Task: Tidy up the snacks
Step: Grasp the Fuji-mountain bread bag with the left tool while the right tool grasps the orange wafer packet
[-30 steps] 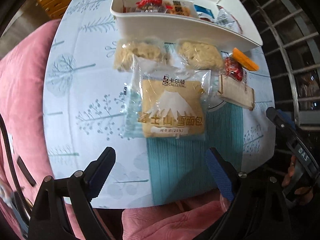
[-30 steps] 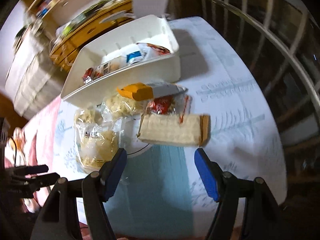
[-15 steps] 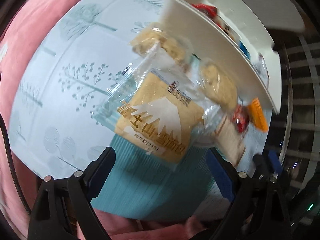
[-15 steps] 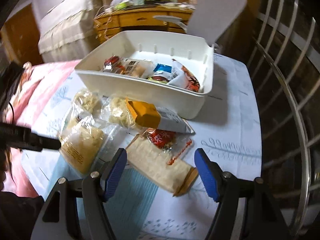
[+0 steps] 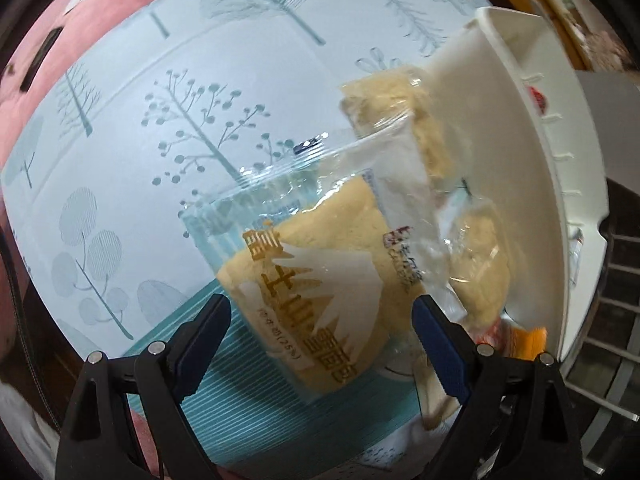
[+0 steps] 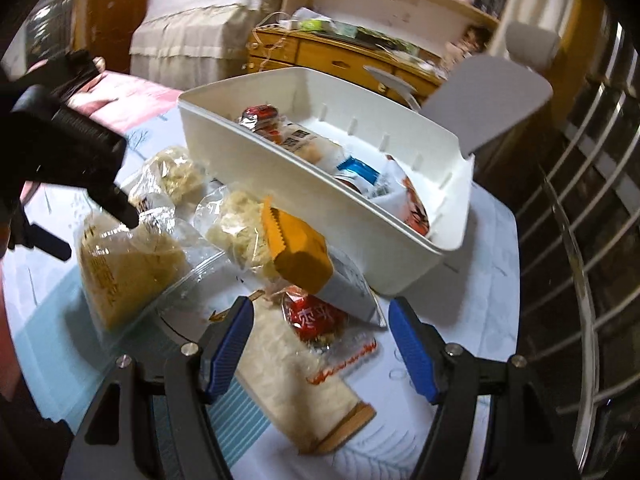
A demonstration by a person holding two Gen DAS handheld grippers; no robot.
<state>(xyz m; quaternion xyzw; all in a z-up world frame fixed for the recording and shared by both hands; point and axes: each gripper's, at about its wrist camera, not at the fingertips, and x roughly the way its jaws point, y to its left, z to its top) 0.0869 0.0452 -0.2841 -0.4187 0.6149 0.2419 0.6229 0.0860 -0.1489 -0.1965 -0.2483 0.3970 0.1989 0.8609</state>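
A clear bread pack [image 5: 320, 280] with a white mountain print lies flat on the tablecloth, and my left gripper [image 5: 322, 320] hangs open just above it with a finger on each side. Two bags of pale crisp snacks [image 5: 400, 120] [image 5: 480, 256] lie between the bread and the white bin [image 5: 500, 160]. In the right wrist view my right gripper [image 6: 320, 320] stands open over a small red packet [image 6: 316, 320] that rests on a long cracker pack [image 6: 300, 380]. An orange and silver packet [image 6: 304, 252] leans on the bin [image 6: 360, 220], which holds several snacks. The left gripper [image 6: 88, 228] shows over the bread pack [image 6: 120, 264].
The tree-print tablecloth [image 5: 160, 120] covers a small table. Pink fabric [image 5: 60, 20] lies past its left edge. A metal railing [image 6: 580, 240] runs close on the right. Behind the bin stand a grey chair [image 6: 492, 92] and a wooden desk [image 6: 340, 56].
Both grippers have rolled and come down. The left one now sits close over the bread pack, the right one nearer the red packet and cracker pack. Both stay open.
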